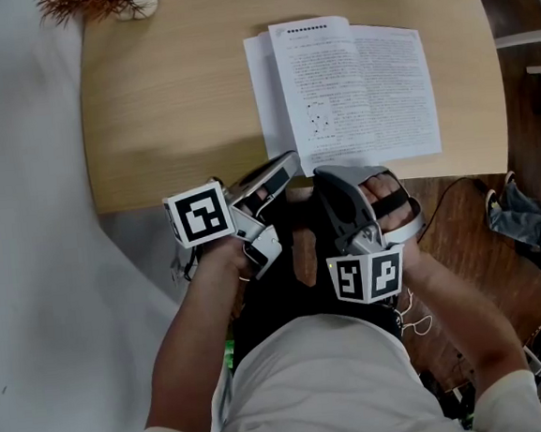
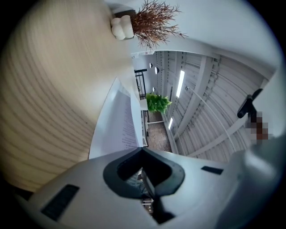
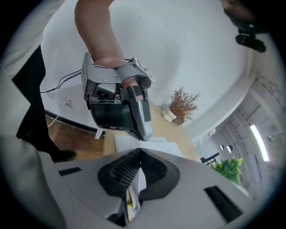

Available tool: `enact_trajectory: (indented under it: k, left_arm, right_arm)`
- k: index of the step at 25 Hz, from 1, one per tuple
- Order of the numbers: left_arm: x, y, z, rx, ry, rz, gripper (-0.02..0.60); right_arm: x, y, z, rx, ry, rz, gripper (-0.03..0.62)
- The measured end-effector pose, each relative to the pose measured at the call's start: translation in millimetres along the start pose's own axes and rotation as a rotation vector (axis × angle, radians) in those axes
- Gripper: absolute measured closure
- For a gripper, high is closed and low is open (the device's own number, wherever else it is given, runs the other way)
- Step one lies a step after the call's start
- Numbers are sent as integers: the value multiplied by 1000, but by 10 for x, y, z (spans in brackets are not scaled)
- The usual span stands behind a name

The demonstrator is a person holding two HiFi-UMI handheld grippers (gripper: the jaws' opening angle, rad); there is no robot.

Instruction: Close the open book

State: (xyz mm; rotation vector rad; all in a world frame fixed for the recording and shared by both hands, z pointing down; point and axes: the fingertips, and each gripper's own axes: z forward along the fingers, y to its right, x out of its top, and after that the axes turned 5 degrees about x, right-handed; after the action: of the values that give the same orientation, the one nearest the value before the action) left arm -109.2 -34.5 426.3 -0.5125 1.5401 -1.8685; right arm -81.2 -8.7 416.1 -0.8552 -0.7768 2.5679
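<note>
The book [image 1: 353, 85] lies open on the table [image 1: 176, 106], on its right-hand part, with its near edge close to the table's near edge. Both spread pages are face up and full of print, and the left one carries a small diagram. More white page edges show stacked along its left side.

I hold both tools just off the table's near edge, in front of the book. My left gripper [image 1: 289, 162] has its fingers brought together, tip against tip, with nothing between them. Its tip sits at the book's near left corner. In the left gripper view a white page runs away from just past the tip, and the pale wood is beside it.

My right gripper [image 1: 321, 173] is close to the left one, their tips nearly meeting over the book's near edge. Its fingers are also closed, the tips meeting. In the right gripper view a strip of white shows in the slit lower down between them. I cannot tell whether that is a page caught there or only paper seen behind.

A pot of dry brown twigs [image 1: 92, 2] stands at the table's far left corner, well apart from the book.
</note>
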Motion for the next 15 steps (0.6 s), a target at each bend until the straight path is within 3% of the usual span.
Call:
enact_trajectory:
  k: [5, 8, 15]
  left_arm:
    - [39, 38, -7, 0, 14, 29, 584]
    - [120, 81, -47, 14, 42, 108, 584]
    - [327, 248, -199, 30, 172, 226, 584]
  right_arm:
    - [10, 26, -18, -5, 8, 18, 591]
    - [10, 52, -41, -14, 12, 26, 591]
    - [-12, 115, -131, -42, 16, 36, 592]
